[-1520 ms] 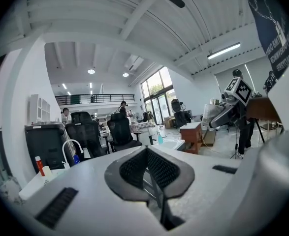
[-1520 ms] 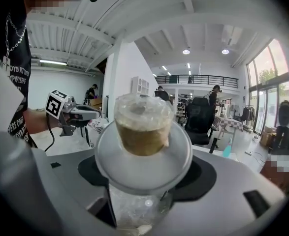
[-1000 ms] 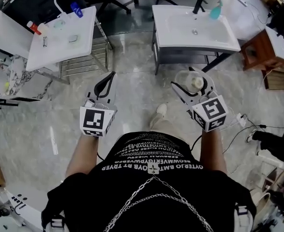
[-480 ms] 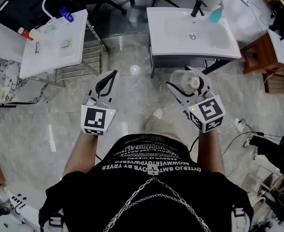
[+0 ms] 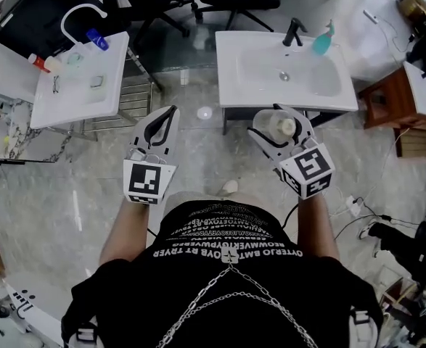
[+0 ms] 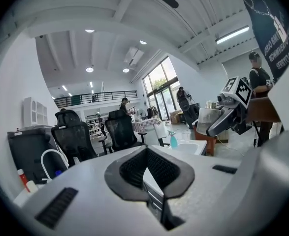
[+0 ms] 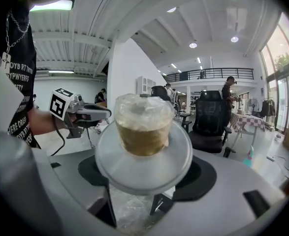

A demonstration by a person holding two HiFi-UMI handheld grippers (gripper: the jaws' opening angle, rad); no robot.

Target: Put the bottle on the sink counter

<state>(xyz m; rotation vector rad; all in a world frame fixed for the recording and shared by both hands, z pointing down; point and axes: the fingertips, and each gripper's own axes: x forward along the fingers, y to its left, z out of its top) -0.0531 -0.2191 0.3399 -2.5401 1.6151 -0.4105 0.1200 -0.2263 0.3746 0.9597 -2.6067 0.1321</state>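
A: Where is the white sink surface [image 5: 231,85]?

B: It stands ahead of the person, with a faucet [image 5: 294,31] at its back edge.

A: And the tongs?

B: The left tongs [image 5: 166,114] are pressed together with nothing in them. The right tongs [image 5: 273,125] pinch the bottle [image 7: 143,127]. It is clear with a pale cap, and is held in the air near the surface's front edge.
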